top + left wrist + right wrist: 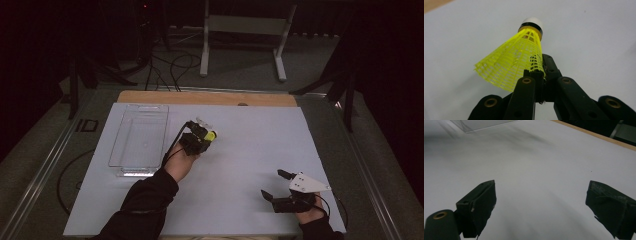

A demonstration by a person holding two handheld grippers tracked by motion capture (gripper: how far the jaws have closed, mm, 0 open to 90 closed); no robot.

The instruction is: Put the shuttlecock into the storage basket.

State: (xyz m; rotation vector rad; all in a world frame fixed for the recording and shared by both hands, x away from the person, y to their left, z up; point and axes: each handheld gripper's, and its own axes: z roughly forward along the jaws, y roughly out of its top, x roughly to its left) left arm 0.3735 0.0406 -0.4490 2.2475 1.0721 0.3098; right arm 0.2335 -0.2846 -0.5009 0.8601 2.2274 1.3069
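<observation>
A: Above the white surface (240, 150), just right of the clear tray (138, 140), the left claw (539, 75) is clenched on the yellow shuttlecock (516, 63), pinching the skirt's edge only

B: Risk?

A: Thin mesh grip. Skirt could flex and slide out, or crumple under the jaws; a quick swing toward the tray would likely do it. If dropped, it may well roll off on its rounded cork

B: Right claw (540, 202)?

A: Released, jaws wide, nothing between them, low over the surface near the person's edge, well apart from the shuttlecock

B: Look of the thing?

A: Neon yellow plastic lattice skirt, flared; white rounded cork with a black band, pointing away from the claw. Light, springy by the look of it
</observation>
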